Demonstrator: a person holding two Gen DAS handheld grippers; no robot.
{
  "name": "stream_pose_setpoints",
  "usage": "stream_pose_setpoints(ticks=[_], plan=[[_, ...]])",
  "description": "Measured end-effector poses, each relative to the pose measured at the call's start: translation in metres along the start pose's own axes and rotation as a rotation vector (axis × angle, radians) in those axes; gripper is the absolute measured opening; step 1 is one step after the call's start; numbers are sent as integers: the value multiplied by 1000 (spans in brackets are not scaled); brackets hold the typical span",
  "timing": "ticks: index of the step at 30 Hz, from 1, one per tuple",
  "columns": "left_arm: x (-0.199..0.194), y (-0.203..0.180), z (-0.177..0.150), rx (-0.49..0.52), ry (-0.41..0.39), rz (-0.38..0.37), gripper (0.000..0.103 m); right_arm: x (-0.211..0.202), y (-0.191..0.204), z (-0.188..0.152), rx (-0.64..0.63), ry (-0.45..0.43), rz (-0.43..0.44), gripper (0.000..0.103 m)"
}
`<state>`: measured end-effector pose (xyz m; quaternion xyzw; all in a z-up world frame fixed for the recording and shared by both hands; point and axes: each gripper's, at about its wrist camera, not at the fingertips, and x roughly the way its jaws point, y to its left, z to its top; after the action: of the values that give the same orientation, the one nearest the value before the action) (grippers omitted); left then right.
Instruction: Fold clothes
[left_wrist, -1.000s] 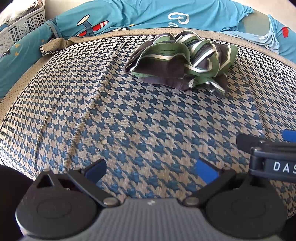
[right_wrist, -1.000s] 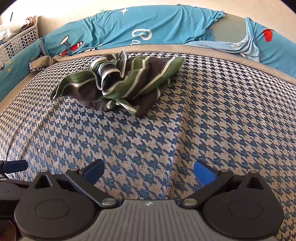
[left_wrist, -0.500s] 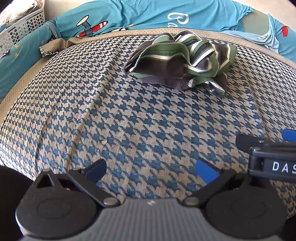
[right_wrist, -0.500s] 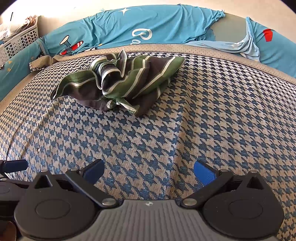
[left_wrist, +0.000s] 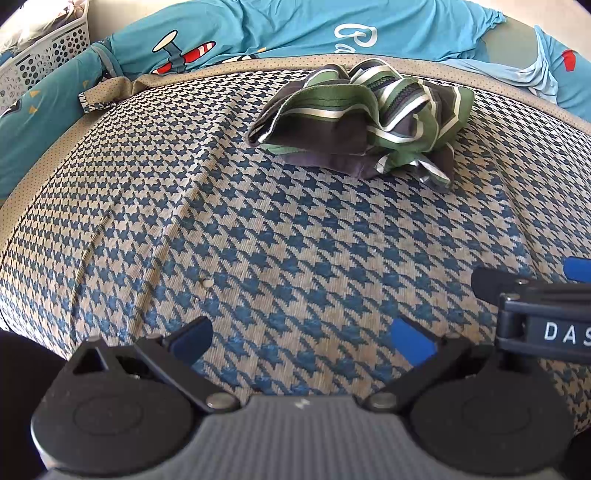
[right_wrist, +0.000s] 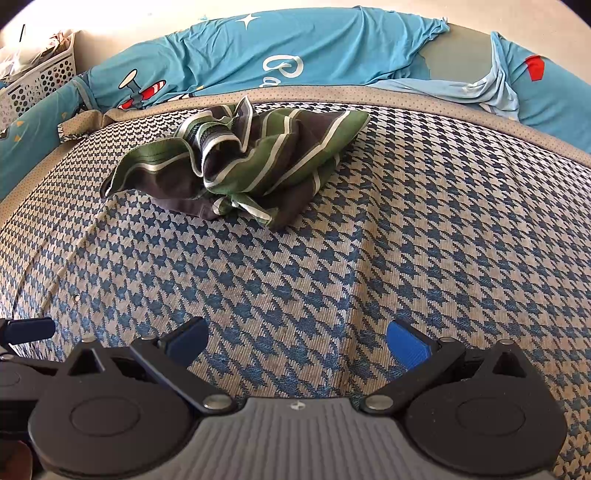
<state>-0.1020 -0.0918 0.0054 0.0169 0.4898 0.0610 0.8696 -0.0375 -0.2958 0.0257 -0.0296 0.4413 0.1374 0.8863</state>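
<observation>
Both grippers, left gripper (left_wrist: 301, 338) and right gripper (right_wrist: 297, 341), hover wide open and empty over the near edge of the houndstooth cushion (left_wrist: 295, 240), and nothing has shifted in the last second. Crumpled green-striped garment (right_wrist: 236, 162) sits untouched near the far edge, so folding hasn't begun

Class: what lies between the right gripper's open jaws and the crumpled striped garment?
Only bare houndstooth cover separates the right gripper from the striped garment, per the right wrist view.
</observation>
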Motion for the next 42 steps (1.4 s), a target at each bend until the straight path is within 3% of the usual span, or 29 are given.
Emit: stream_pose_setpoints(ticks=[42], plan=[[-2, 0, -1, 0, 4, 5, 103, 0, 1, 0, -11, 7, -1, 103]])
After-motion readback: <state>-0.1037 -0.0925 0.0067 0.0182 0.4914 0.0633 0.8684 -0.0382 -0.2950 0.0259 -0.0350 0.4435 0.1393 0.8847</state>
